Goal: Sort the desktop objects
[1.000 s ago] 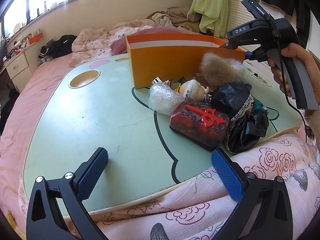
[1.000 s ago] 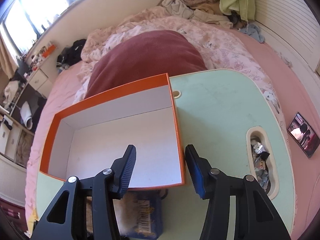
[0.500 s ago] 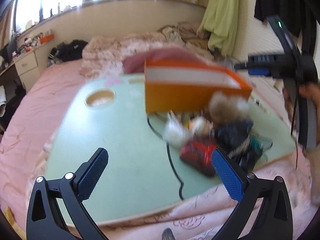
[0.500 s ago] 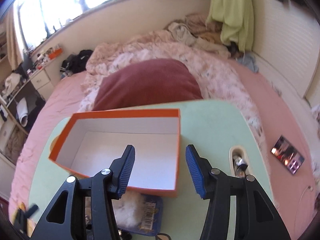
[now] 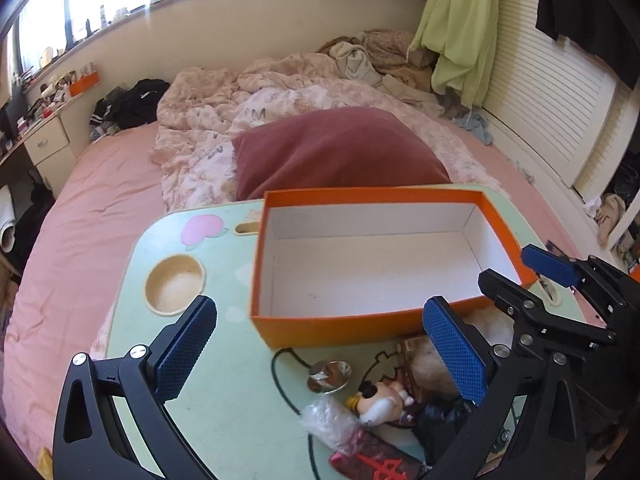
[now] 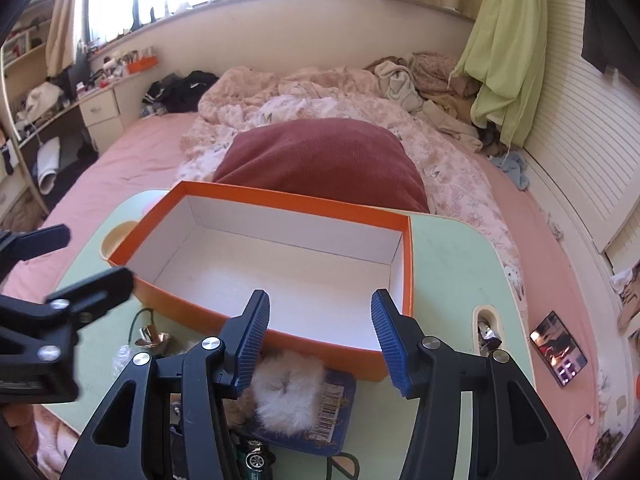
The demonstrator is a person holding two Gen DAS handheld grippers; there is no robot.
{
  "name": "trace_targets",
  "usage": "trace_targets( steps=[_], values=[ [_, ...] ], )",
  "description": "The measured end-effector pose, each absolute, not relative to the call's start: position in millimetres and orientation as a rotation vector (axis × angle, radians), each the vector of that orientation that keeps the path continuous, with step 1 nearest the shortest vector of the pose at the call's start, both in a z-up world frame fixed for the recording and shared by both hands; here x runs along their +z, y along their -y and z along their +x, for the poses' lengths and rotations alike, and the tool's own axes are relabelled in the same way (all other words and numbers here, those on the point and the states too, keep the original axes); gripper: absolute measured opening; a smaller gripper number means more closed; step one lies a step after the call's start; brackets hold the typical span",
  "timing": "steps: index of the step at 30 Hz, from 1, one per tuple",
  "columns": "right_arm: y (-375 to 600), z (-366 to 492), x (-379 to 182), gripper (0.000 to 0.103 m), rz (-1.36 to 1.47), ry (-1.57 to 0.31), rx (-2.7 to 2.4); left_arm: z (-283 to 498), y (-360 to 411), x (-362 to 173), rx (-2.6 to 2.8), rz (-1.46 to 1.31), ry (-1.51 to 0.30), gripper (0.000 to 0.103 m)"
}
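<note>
Since a second ago the left hand-held gripper (image 5: 320, 354) has risen and swung, so the inside of the orange box (image 5: 372, 264) shows where only its outer wall showed; the right hand-held gripper (image 6: 320, 340) has rolled level and drawn back a little. Both hold nothing: the left one's blue pads stand wide apart over the pale green tabletop (image 5: 224, 396), and the right one's jaws stand partly open with only air between them. That box, white inside and empty, sits toward the tabletop's far edge, in front of a dark red pillow (image 5: 340, 148) on the bed. Against the box's near wall, toward the tabletop's near right corner, lies the pile to be sorted: a fluffy pale pom-pom (image 6: 290, 388) on a blue card pack (image 6: 332, 416), a small metal bell (image 5: 330, 374), a little figurine (image 5: 380, 398), a wad of clear plastic wrap (image 5: 330, 420), a dark red case with a red emblem (image 5: 374, 462) and some black fabric (image 5: 444, 428). A round cup recess (image 5: 176, 290) lies near the tabletop's left edge.
</note>
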State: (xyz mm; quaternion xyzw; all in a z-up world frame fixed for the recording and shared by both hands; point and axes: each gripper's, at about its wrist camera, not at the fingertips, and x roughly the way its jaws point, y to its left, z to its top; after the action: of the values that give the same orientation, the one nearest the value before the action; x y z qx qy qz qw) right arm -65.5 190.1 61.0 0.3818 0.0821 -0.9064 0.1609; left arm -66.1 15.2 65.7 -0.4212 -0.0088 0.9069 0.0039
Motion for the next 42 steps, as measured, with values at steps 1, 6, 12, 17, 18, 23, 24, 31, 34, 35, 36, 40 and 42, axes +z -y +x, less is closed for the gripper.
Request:
trace_targets(
  steps=[1,6,12,17,18,23,24,31,34,35,36,40,42],
  values=[
    [-192,-65,60,0.053,1.091,-0.231,-2.589,-66,-19,63,2.831,-1.323,0.031,0.102],
    [-210,-51,71,0.053,1.082,-0.121,-2.586,-28,-20,78,2.892,-1.211,0.0,0.102],
    [-241,17,75,0.078,1.022,-0.024,-2.528,50,-12,77,2.85,-1.129,-0.017,0.102],
    [-253,55,49,0.078,1.11,-0.094,-2.439,82,-4,31,2.886,-1.219,-0.048,0.102],
    [-256,59,41,0.078,1.138,-0.108,-2.436,84,-3,23,2.894,-1.237,-0.069,0.102],
    [-263,62,9,0.078,1.229,-0.092,-2.431,77,-3,-6,2.836,-1.315,-0.035,0.102],
    [-262,59,1,0.078,1.258,-0.101,-2.433,73,-4,-13,2.817,-1.342,-0.032,0.102],
    [-253,59,-15,0.1,1.189,-0.214,-2.524,74,-3,-17,2.802,-1.296,-0.003,0.102],
    [-255,57,-17,0.102,1.189,-0.211,-2.527,75,-3,-16,2.803,-1.293,-0.005,0.103],
    [-256,57,-17,0.102,1.188,-0.21,-2.528,75,-3,-17,2.803,-1.292,-0.005,0.102],
    [-257,56,-18,0.103,1.187,-0.211,-2.528,75,-3,-17,2.804,-1.291,-0.005,0.102],
    [-256,57,-17,0.103,1.189,-0.211,-2.527,75,-3,-18,2.804,-1.289,-0.003,0.103],
    [-257,56,-17,0.103,1.189,-0.211,-2.527,75,-3,-18,2.804,-1.289,-0.002,0.102]
  ],
)
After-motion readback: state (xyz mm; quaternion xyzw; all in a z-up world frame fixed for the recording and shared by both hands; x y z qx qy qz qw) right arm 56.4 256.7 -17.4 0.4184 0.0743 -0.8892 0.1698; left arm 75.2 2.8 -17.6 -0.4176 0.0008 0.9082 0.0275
